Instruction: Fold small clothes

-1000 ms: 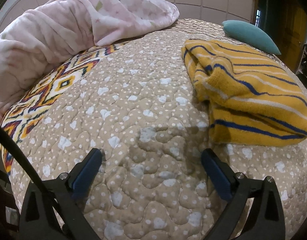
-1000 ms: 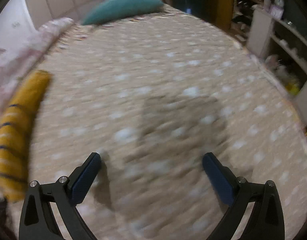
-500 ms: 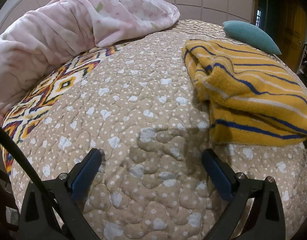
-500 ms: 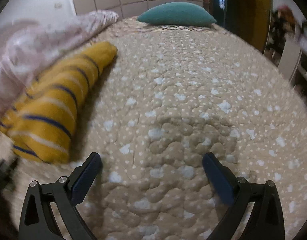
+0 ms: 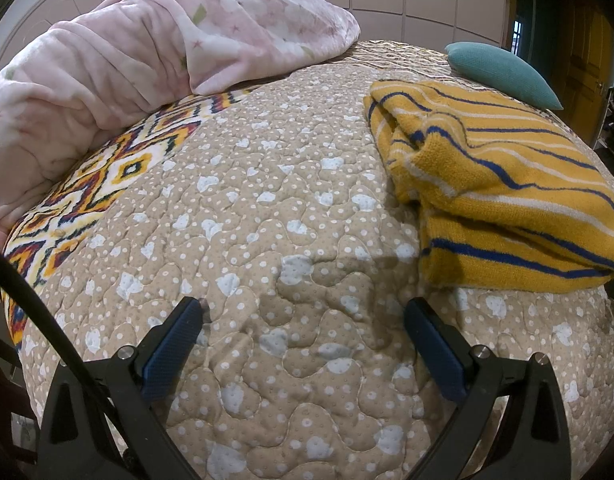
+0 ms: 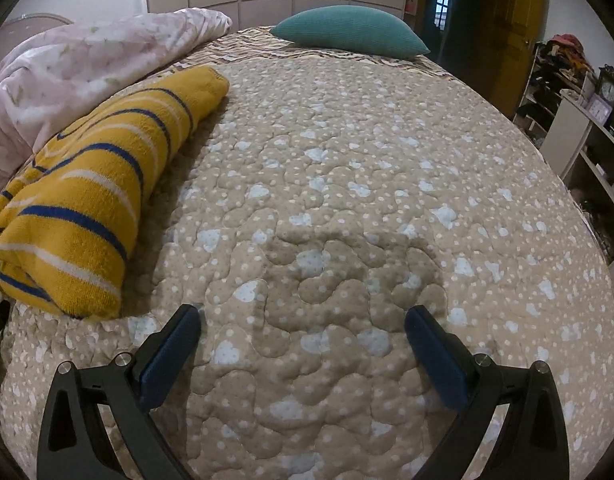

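Left tool (image 5: 303,312) and right tool (image 6: 303,316) gape wide, holding nothing.

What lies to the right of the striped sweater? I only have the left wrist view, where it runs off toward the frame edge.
Observer: In the right wrist view, bare quilted bedspread stretches to the right of the yellow striped sweater; no other garment lies there.
Operator: Are the right tongs holding anything?
Observer: No. The right tongs are wide open above the bedspread, empty, with the sweater off to their left.
Operator: What is past the bed on that side?
Observer: Open shelving with a small clock on top stands along the bed's right side; your view shows only a dark sliver there.
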Demonstrator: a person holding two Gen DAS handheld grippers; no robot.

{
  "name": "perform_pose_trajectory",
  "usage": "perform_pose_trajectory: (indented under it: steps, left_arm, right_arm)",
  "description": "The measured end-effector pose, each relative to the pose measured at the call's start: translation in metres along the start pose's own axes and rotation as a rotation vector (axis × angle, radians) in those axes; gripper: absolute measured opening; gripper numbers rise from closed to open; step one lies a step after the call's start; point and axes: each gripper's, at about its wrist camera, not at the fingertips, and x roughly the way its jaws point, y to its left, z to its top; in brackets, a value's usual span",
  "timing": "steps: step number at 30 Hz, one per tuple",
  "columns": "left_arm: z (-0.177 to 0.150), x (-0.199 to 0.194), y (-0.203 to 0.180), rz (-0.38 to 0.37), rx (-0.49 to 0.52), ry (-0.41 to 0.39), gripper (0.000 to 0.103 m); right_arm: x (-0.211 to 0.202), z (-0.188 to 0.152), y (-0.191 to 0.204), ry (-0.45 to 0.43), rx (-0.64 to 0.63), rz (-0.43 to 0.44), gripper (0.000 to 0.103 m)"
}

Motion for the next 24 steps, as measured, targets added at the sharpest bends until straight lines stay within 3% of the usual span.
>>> perform_pose_trajectory:
  steps: [24]
  left_arm:
    - [-0.0005,-0.0002,-0.0007,0.001,-0.001,-0.002,0.101]
  right_arm:
    - [-0.0007,-0.0013,-0.0008,-0.005,0.0,0.004,0.103]
